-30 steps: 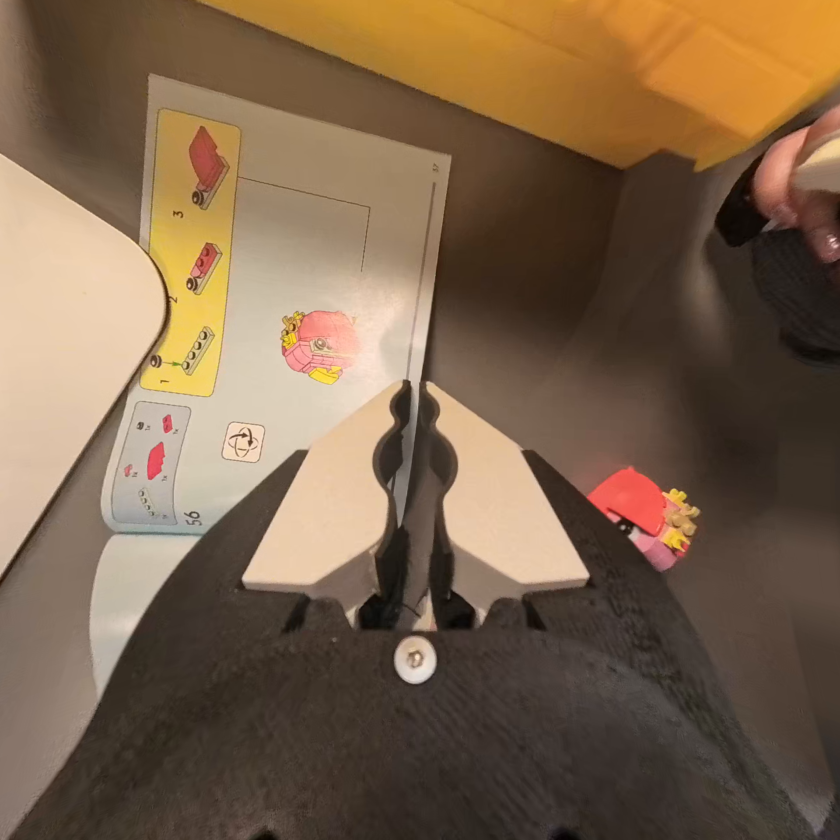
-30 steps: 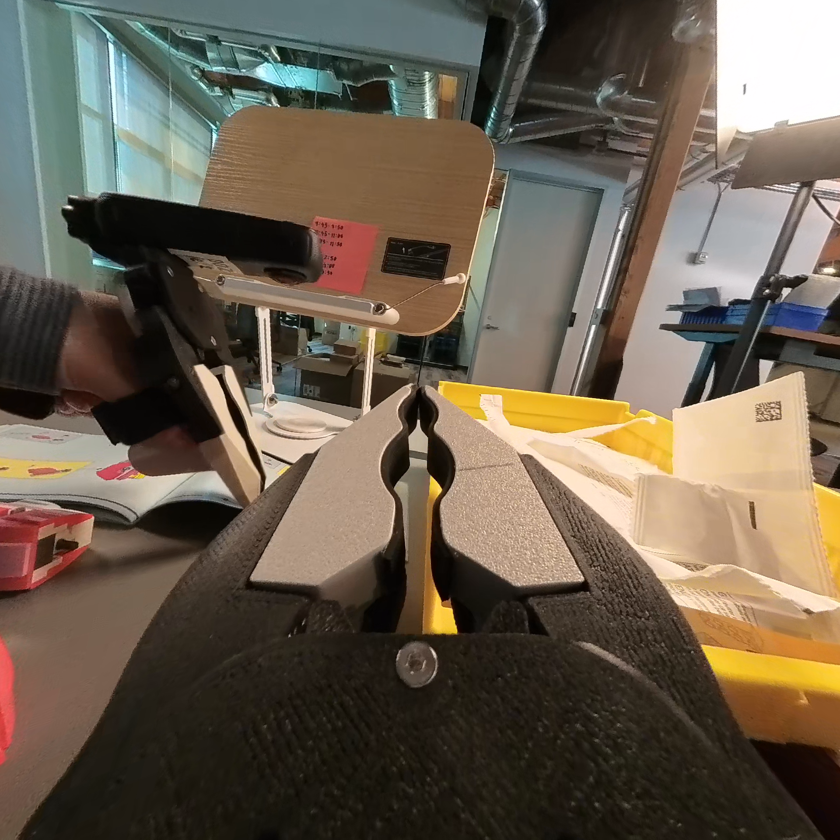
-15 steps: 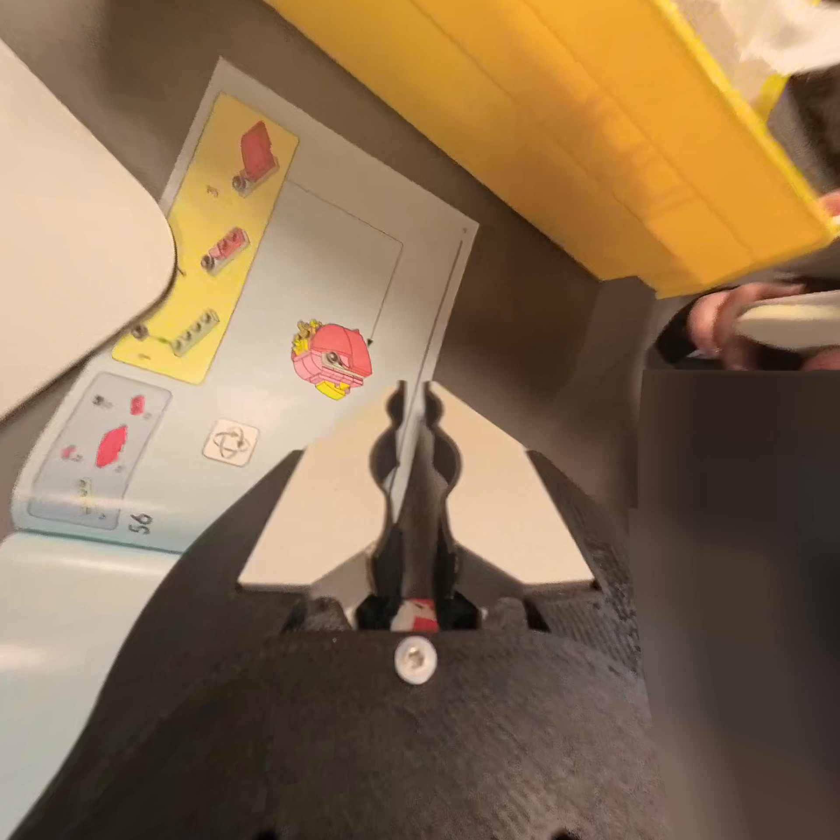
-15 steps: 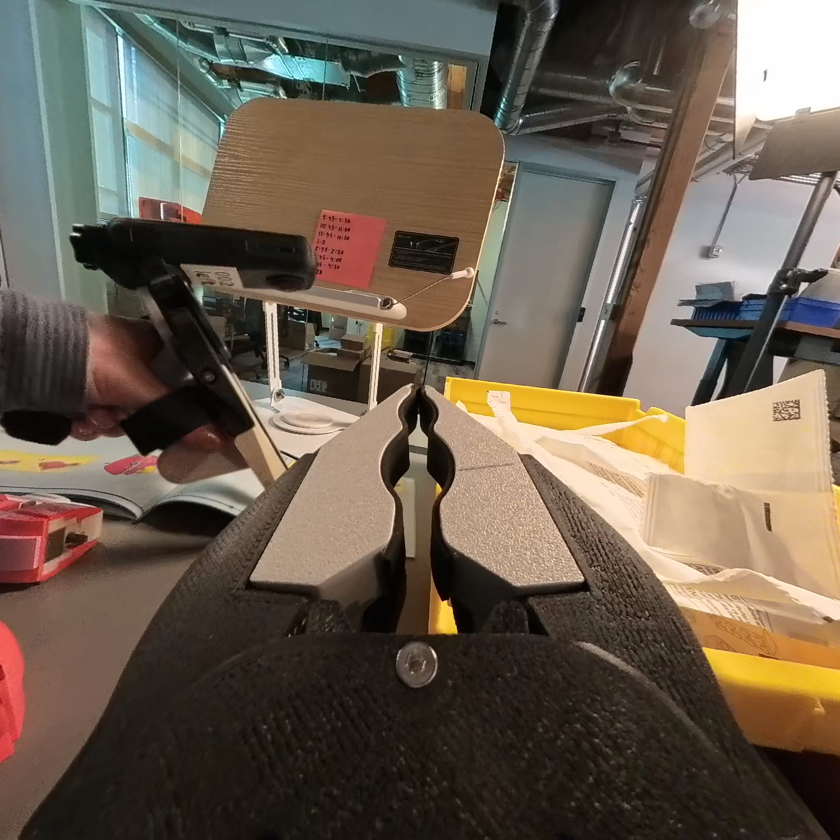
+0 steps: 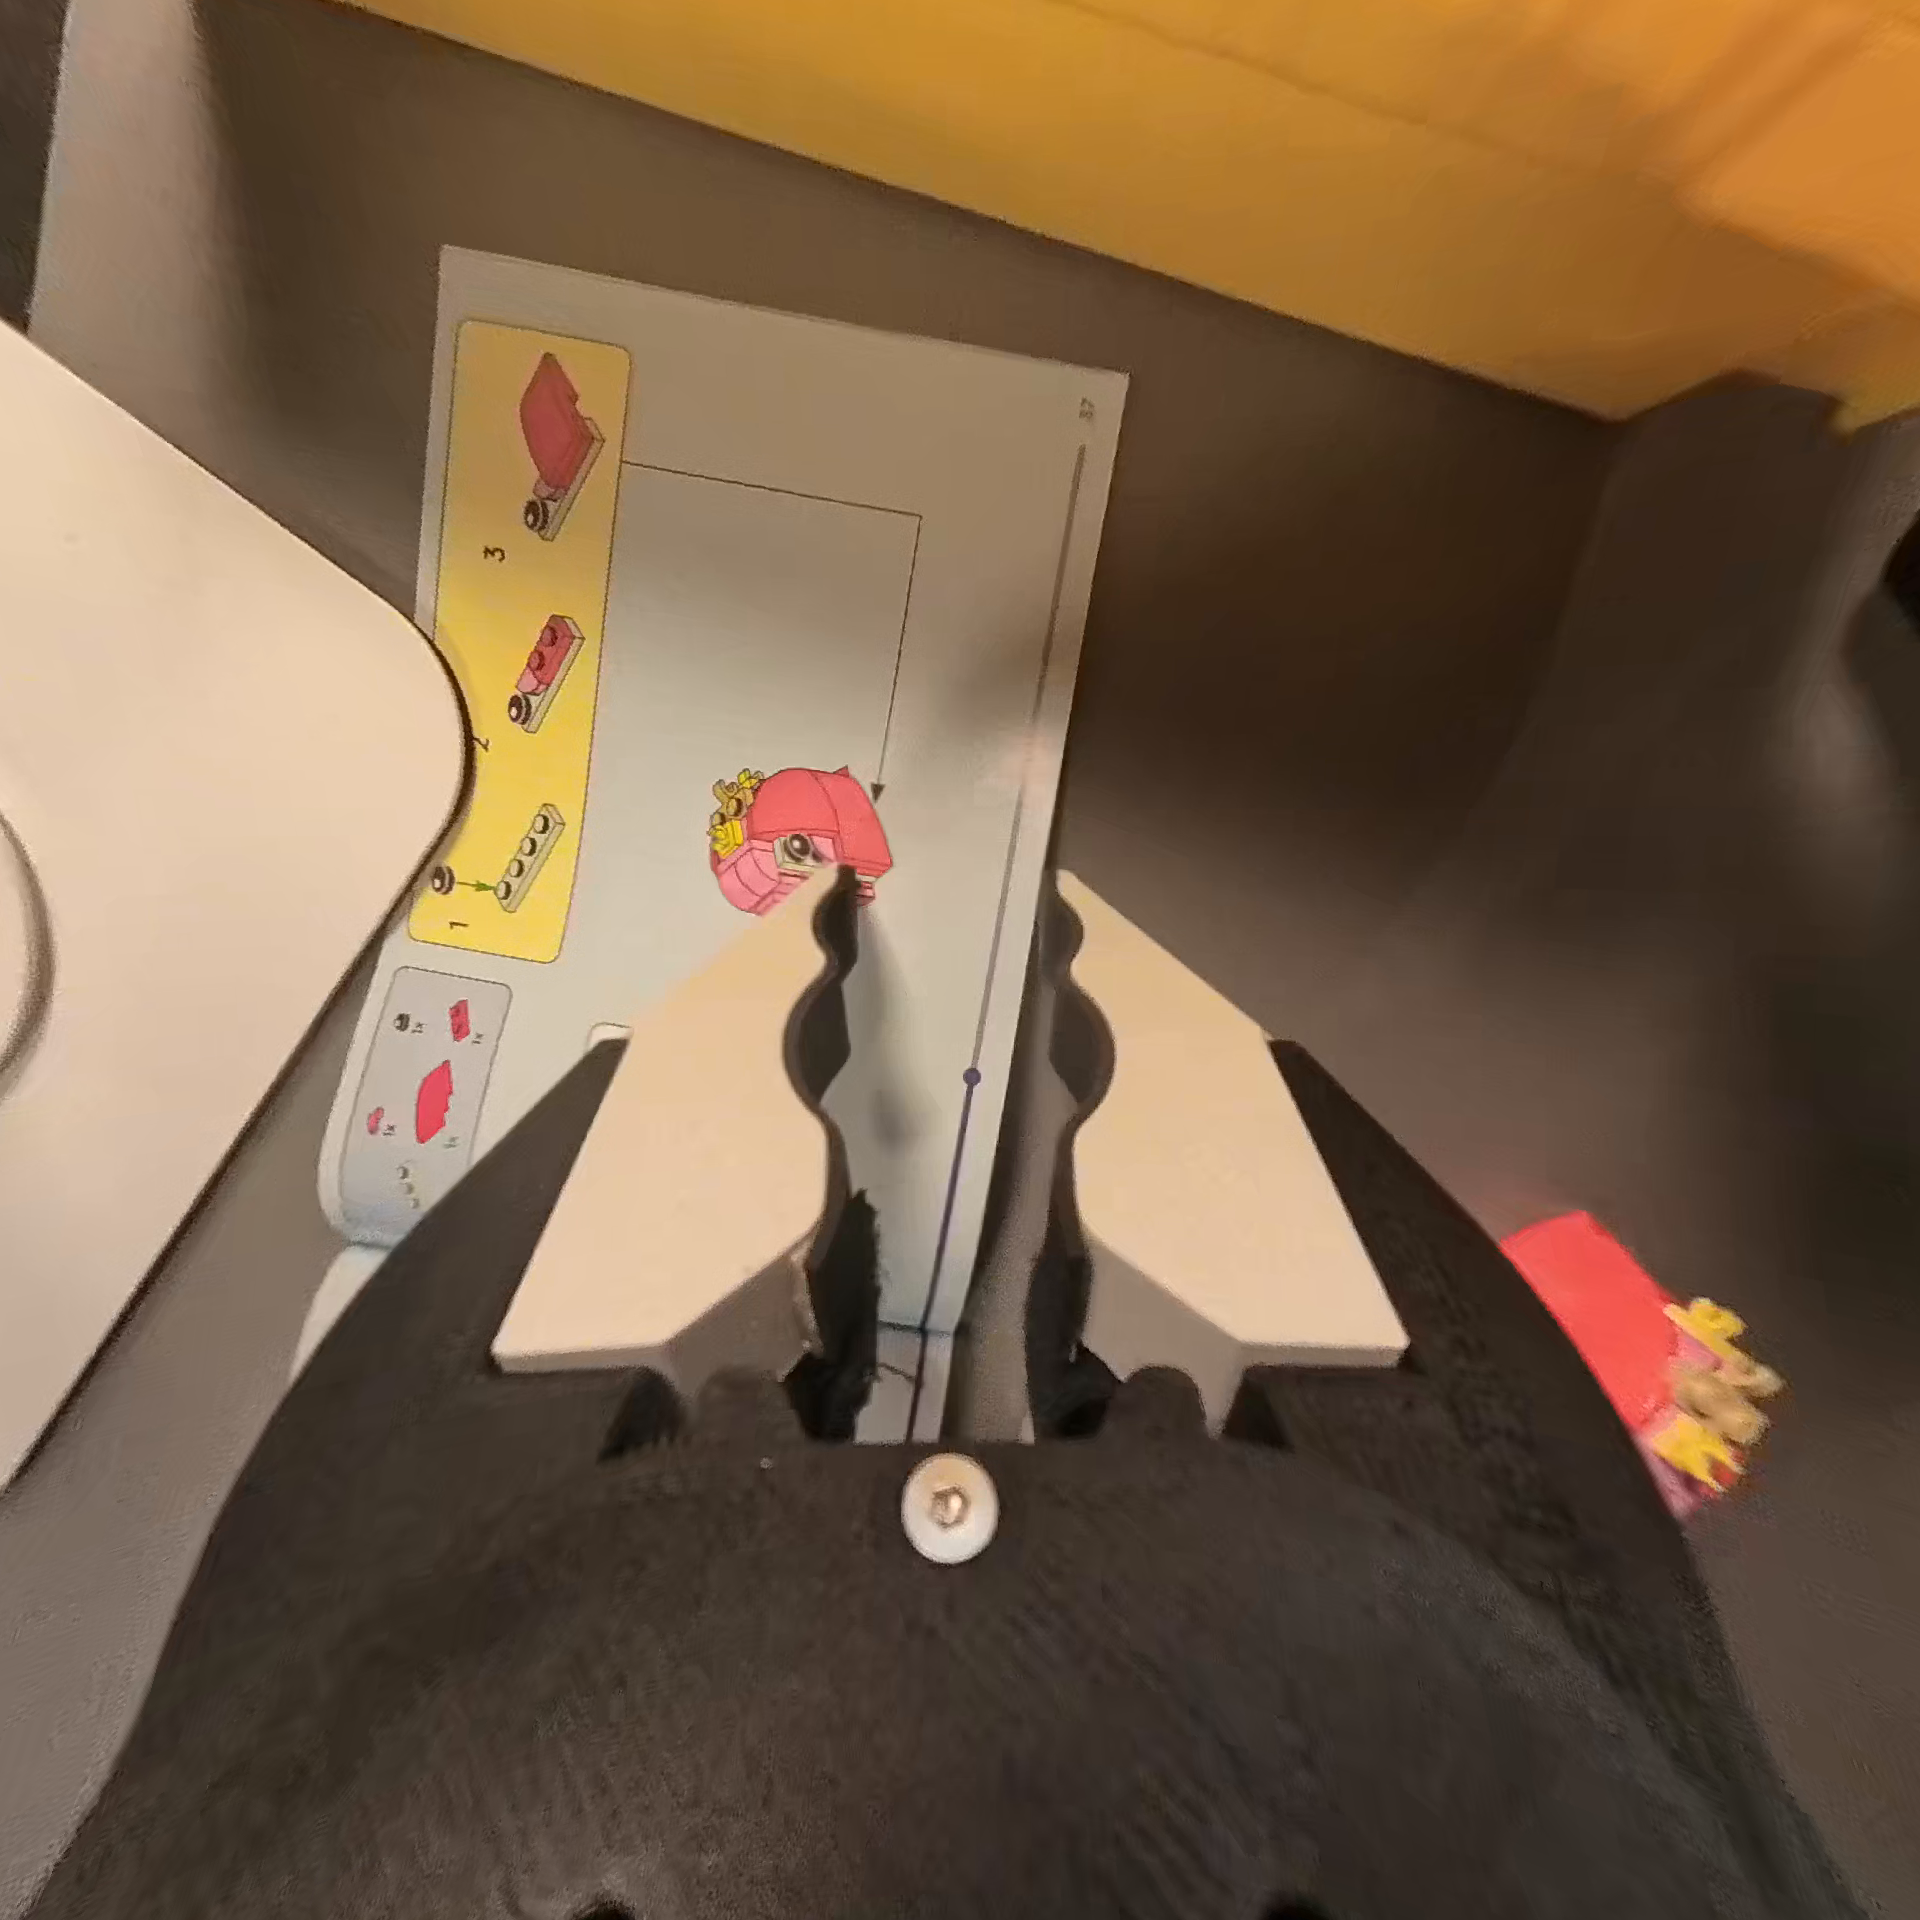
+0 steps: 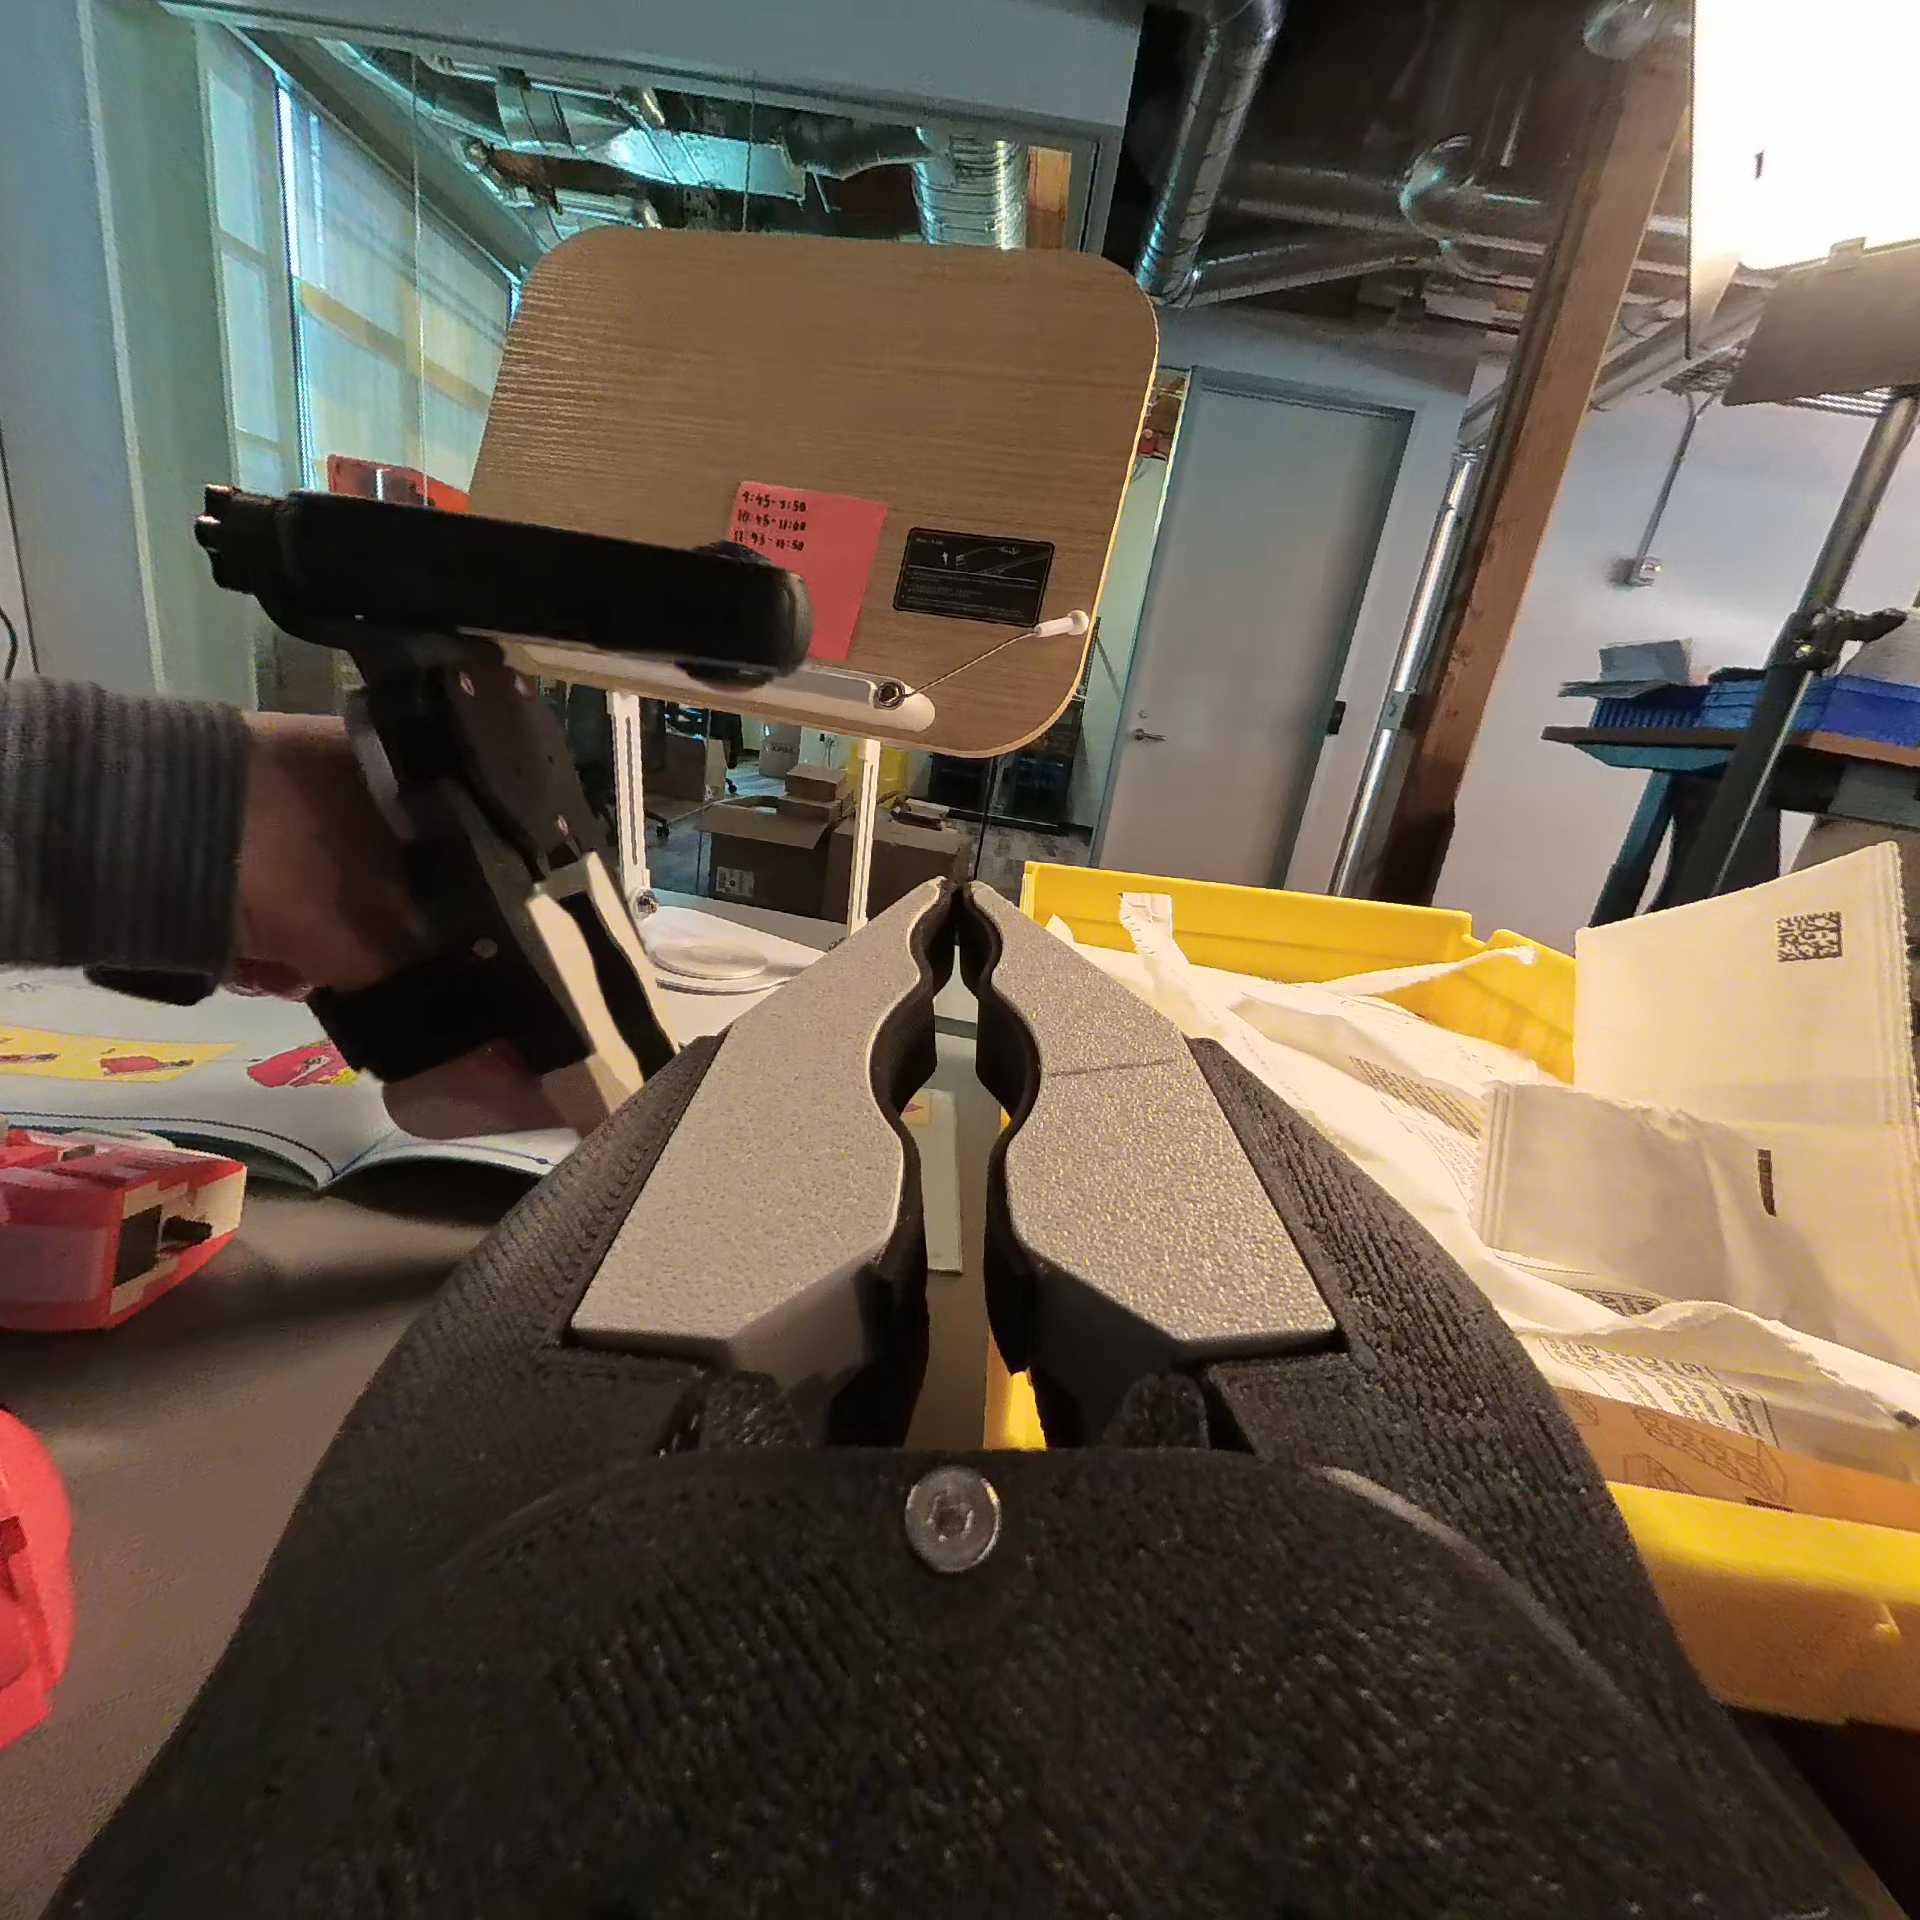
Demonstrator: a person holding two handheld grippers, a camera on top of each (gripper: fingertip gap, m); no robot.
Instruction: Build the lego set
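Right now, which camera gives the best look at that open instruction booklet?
The left wrist view: it looks straight down on the instruction booklet, its building diagrams plain, under the open left gripper. The right wrist view shows the booklet only edge-on and far off, partly behind a hand.

left wrist looks down close, right wrist level, both see booklet [image 5: 790, 644]

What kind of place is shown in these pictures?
Probably a workshop or lab in an industrial building: bare ducts run overhead, a yellow bin of paper bags sits on the grey table, and cardboard boxes stand on the floor behind.
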